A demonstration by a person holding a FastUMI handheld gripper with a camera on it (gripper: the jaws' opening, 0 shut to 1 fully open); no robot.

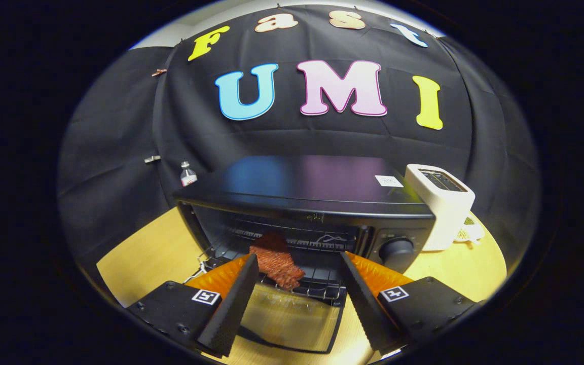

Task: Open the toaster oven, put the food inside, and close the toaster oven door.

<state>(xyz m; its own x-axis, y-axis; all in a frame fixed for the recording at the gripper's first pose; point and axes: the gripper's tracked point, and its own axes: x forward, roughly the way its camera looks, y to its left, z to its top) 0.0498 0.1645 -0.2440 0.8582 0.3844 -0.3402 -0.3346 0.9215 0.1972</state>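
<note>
Above the lowered oven door (292,319), tool (299,261) spread, food (277,261) just ahead.

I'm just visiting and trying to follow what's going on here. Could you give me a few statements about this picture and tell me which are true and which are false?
1. The oven door is shut. False: it hangs open, lying flat below the fingers.
2. The food lies on the wire rack. True.
3. The gripper is clamped on the food. False: its fingers are spread wide, the food just ahead of them, near one finger.
4. A white toaster stands beside the oven. True.
5. A small bottle stands on top of the oven. False: it stands behind the oven's corner.
</note>
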